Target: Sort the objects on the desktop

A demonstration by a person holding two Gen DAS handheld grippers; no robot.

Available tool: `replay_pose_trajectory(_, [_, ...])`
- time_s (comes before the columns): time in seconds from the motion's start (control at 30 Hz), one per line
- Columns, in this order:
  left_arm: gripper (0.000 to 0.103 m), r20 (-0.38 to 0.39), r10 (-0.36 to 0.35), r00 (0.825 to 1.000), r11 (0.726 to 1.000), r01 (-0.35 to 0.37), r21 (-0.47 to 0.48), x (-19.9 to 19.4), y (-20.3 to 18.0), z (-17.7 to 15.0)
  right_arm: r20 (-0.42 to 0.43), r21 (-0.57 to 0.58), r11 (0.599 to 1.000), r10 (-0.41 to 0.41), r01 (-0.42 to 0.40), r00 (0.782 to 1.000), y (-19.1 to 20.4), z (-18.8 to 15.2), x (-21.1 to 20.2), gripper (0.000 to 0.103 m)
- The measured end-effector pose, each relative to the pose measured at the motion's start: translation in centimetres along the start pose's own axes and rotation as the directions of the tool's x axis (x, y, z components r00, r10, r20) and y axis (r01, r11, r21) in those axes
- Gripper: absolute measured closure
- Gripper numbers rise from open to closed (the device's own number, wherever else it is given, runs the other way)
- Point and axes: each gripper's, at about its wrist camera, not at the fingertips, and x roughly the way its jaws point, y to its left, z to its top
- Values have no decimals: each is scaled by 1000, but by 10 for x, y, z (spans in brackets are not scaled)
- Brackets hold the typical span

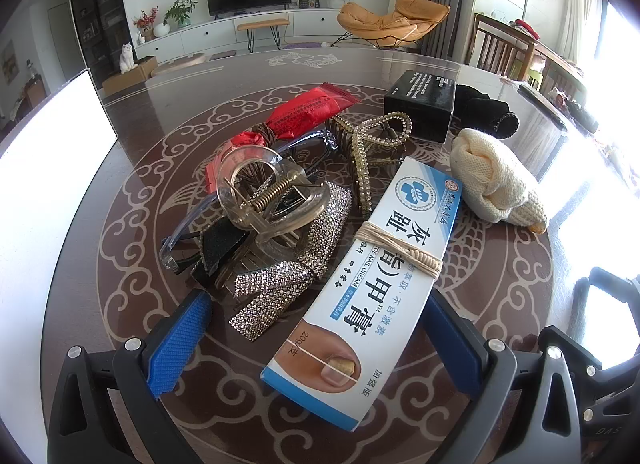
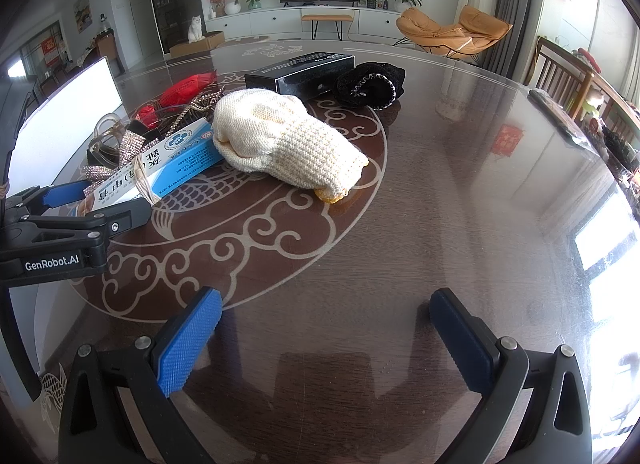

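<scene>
A white and blue cream box (image 1: 360, 284) with a cord tied round it lies between the open fingers of my left gripper (image 1: 316, 328); the jaws stand on either side of its near end, not closed. It also shows in the right wrist view (image 2: 176, 160). Left of it are a clear hair claw (image 1: 260, 200), a rhinestone bow (image 1: 296, 264), a gold claw clip (image 1: 372, 144) and a red packet (image 1: 308, 108). A cream knitted glove (image 2: 280, 140) lies ahead of my right gripper (image 2: 324, 328), which is open and empty above bare table.
A black box (image 2: 304, 70) and a black velvet scrunchie (image 2: 372, 84) sit at the back of the round dark table (image 2: 440, 204). A white board (image 1: 44, 168) stands at the left edge. Chairs (image 2: 560, 64) stand at the right.
</scene>
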Motion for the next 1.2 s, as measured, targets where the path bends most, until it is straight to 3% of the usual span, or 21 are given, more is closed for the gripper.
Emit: replay_pose_trajectory(1.2, [0,0,0,1000,1000,0,0,0,0,0,0,0,1000,0,0,1000,0,0,1,0])
